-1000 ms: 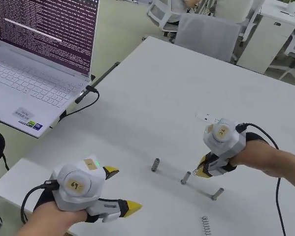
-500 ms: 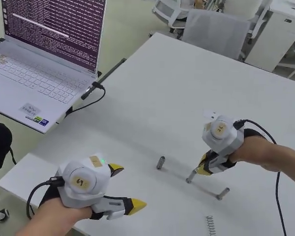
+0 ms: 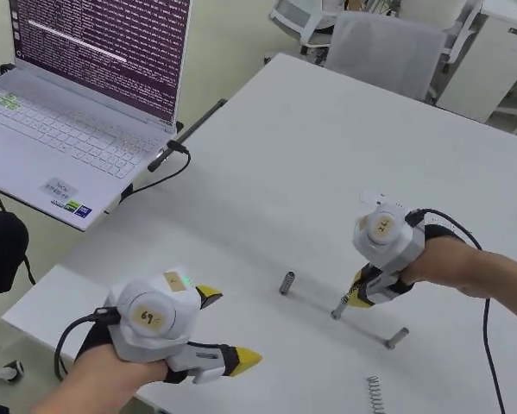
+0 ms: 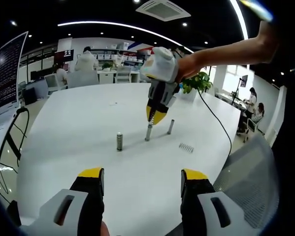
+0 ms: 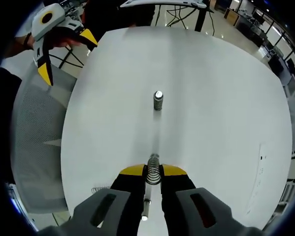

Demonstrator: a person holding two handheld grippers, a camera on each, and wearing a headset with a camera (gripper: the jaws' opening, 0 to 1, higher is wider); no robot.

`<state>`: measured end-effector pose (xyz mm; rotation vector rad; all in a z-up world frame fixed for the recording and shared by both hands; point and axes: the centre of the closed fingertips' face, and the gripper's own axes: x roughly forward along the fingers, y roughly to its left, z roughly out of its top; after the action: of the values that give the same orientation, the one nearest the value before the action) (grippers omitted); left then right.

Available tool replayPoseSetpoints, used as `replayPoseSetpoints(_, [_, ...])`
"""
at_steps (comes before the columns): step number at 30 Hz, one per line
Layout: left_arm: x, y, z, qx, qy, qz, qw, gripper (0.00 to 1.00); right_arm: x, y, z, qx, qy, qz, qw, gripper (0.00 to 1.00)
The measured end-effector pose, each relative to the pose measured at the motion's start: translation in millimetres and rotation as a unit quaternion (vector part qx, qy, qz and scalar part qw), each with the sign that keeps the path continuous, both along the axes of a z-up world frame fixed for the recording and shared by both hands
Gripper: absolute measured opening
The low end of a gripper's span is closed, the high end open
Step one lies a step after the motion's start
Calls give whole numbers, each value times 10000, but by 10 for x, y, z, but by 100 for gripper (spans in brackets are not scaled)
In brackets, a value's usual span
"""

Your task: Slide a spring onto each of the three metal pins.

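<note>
Three short metal pins stand on the white table (image 3: 267,164). The left pin (image 3: 286,283) wears a spring and shows again as the sprung pin (image 5: 158,100) straight ahead in the right gripper view. My right gripper (image 3: 360,298) is shut on a spring (image 5: 152,174), held at the top of the middle pin (image 3: 338,308). The right pin (image 3: 397,337) is bare. A loose spring (image 3: 376,392) lies near the front edge. My left gripper (image 3: 228,328) hovers open at the front left with nothing between its jaws; its view shows the right gripper (image 4: 157,115) over the middle pin (image 4: 148,132).
An open laptop (image 3: 68,129) sits on a lower desk to the left, with a black cable (image 3: 167,159) running from it. Office chairs (image 3: 383,43) stand beyond the table's far edge. The front table edge is close under my left gripper.
My right gripper has moved with its spring closer to the middle pin. The left gripper stays open in about the same place. The head camera has shifted a little.
</note>
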<state>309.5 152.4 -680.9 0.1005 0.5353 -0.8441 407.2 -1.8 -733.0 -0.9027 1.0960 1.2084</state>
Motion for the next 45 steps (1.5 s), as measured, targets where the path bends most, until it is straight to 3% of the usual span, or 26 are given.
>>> replayPoseSetpoints(29, [5, 11, -28, 7, 51, 30, 10000, 58, 25, 29, -373, -323, 53, 17, 9995, 9])
replayPoseSetpoints(45, [-2, 36, -33, 44, 66, 27, 10000, 58, -3, -29, -334, -279, -10, -107, 9996, 17])
